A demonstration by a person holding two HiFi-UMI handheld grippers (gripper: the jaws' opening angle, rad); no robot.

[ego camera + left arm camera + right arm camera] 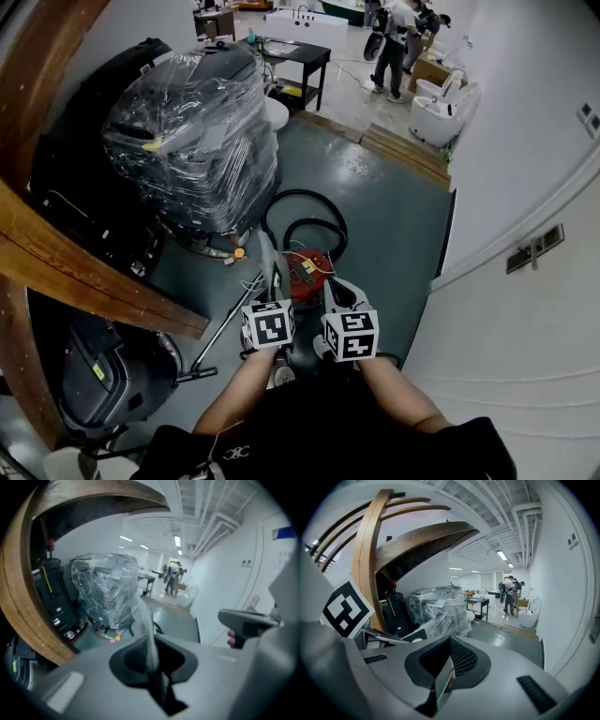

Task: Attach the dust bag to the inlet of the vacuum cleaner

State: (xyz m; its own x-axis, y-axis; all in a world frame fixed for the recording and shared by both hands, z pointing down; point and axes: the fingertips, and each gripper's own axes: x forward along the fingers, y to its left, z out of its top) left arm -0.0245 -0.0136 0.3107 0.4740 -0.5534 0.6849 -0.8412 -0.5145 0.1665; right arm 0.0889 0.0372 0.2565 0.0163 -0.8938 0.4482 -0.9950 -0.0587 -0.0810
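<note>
In the head view, a dark grey-green floor [375, 206] runs from the centre up to 12 o'clock, and a white wall [525, 187] closes the 3 o'clock side. Curved wooden beams [84, 272] sweep along 9 o'clock, beside a machine wrapped in clear plastic film [192, 141] at 10 o'clock. A black bench [305, 54] and standing people [392, 47] are small at 12 o'clock. The red vacuum cleaner [305, 272] sits on the floor at centre, just beyond both grippers, with its black hose [314, 222] looping behind it. The left gripper [274, 283] carries the pale dust bag [270, 261] at the vacuum cleaner's 9 o'clock edge. The right gripper [336, 292] sits at its 4 o'clock edge. The vacuum cleaner's inlet cannot be made out.

In the left gripper view, the left gripper [155, 670] has its jaws pressed together on the dust bag [147, 634]. The bag shows only as a thin, blurred whitish strip rising toward 12 o'clock. The wrapped machine [105, 590] stands at 10 o'clock.

In the right gripper view, the right gripper [443, 677] is pinched on a thin grey sheet edge that reads as the dust bag [442, 680]. A sliver of red shows behind the sheet. How much of the bag hangs below is hidden. Beams [370, 559] arch across from 9 to 12 o'clock.
</note>
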